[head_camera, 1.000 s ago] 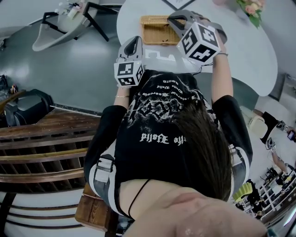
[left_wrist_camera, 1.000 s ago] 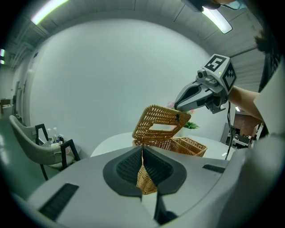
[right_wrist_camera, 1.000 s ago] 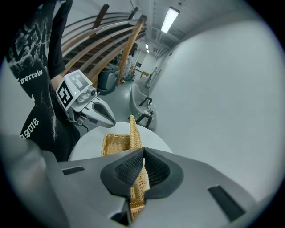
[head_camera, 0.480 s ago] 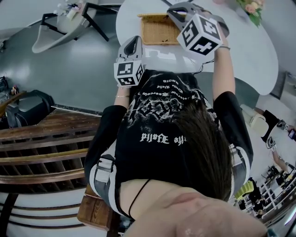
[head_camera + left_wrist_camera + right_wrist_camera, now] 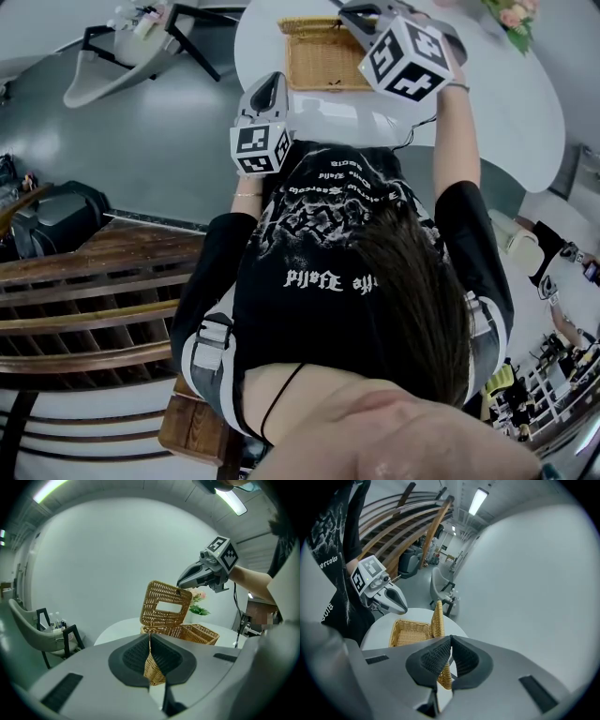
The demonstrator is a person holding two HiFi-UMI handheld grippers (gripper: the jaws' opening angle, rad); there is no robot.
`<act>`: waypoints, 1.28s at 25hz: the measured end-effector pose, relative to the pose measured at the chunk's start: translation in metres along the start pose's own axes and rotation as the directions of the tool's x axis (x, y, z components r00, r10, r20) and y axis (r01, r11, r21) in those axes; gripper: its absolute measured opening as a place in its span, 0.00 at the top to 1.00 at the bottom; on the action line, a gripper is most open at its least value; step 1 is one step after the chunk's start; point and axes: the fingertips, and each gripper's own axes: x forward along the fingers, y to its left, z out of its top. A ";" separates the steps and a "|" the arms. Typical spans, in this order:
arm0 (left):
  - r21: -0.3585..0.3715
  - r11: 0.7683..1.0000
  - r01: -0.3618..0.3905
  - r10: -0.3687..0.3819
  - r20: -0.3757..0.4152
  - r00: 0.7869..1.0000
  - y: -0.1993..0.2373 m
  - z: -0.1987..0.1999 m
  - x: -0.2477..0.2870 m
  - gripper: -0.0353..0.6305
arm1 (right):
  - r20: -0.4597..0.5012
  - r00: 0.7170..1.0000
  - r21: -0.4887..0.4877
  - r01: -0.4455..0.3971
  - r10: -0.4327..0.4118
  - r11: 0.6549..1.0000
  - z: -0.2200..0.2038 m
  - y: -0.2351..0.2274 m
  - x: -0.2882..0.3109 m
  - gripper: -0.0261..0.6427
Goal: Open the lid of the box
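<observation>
A woven wicker box [image 5: 323,58] sits on the round white table [image 5: 506,103]. Its lid [image 5: 166,603] stands nearly upright on the box's rear edge, and the box's inside [image 5: 410,633] shows bare. My right gripper [image 5: 180,585] is shut on the lid's top edge; in the right gripper view the lid [image 5: 438,618] runs edge-on between the closed pads. In the head view that gripper [image 5: 349,19] hangs over the box's right side. My left gripper [image 5: 271,84] hovers near the table's front edge, apart from the box, shut with nothing in it.
A grey chair [image 5: 117,58] and a dark stand are on the floor to the left. Pink flowers [image 5: 511,17] stand at the table's far right. Curved wooden rails [image 5: 94,300] lie behind the person, whose body fills the lower part of the head view.
My right gripper has moved farther away over the box with the lid in it, and the lid has swung up more. The left gripper has stayed put.
</observation>
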 end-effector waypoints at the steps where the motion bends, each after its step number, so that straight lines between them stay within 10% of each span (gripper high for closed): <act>1: 0.000 1.000 0.000 0.000 0.000 1.000 0.001 0.000 0.001 0.91 | -0.001 1.000 -0.002 0.000 0.000 1.000 0.000 -0.002 0.001 0.91; 32: -0.031 1.000 -0.002 0.001 -0.016 1.000 0.013 0.005 0.010 0.91 | -0.017 0.988 -0.001 -0.153 0.153 0.988 -0.020 -0.048 0.050 0.91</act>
